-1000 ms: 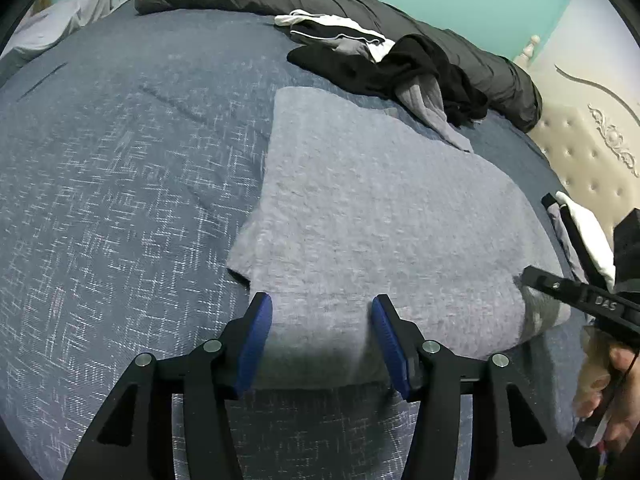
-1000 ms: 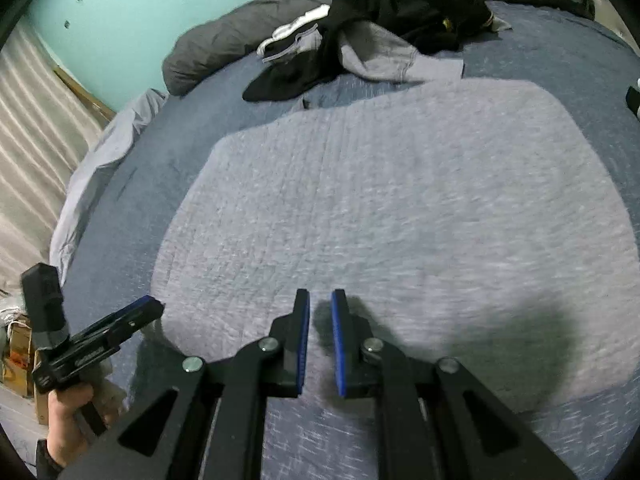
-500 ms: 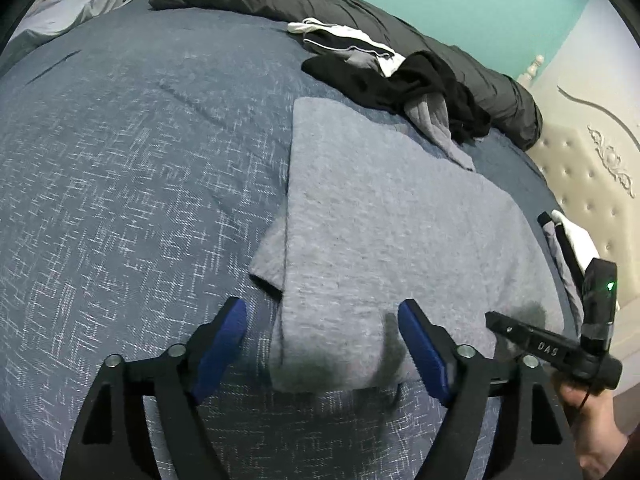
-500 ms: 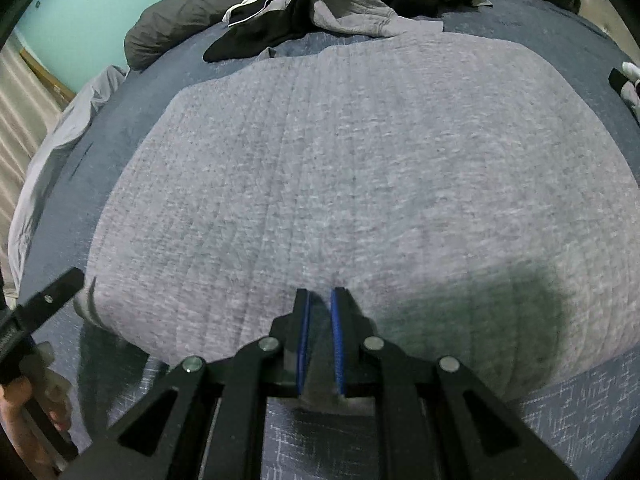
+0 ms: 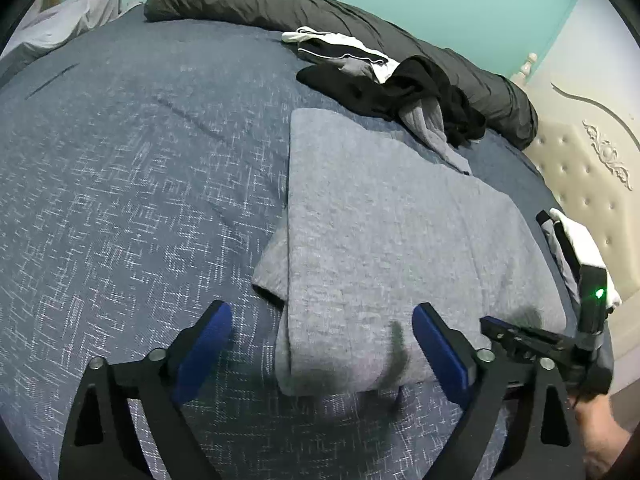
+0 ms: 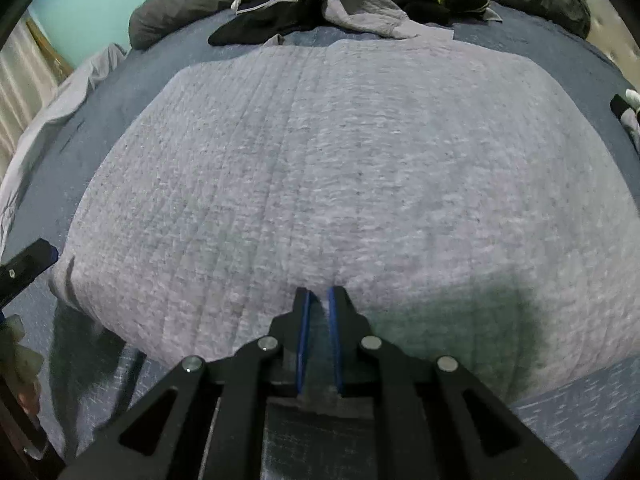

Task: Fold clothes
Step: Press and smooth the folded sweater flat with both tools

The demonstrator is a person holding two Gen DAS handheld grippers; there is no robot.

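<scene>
A grey knit garment lies folded flat on the blue bed cover. My left gripper hovers over its near left corner. Its jaws are opening wide; the folded corner lies between them and the blue pads do not touch it. In the right wrist view the garment fills the frame. My right gripper is shut on its near edge, with a pinch of grey fabric between the pads. The right gripper also shows at the garment's near right corner, held by a hand.
A heap of black, grey and white clothes lies behind the garment, against a rolled dark duvet. A small stack of folded clothes sits by the cream tufted headboard. To the left is bare blue cover.
The left jaws have spread much wider around the garment's near corner. The right gripper has come down onto the garment's near edge and now has fabric between its pads.
</scene>
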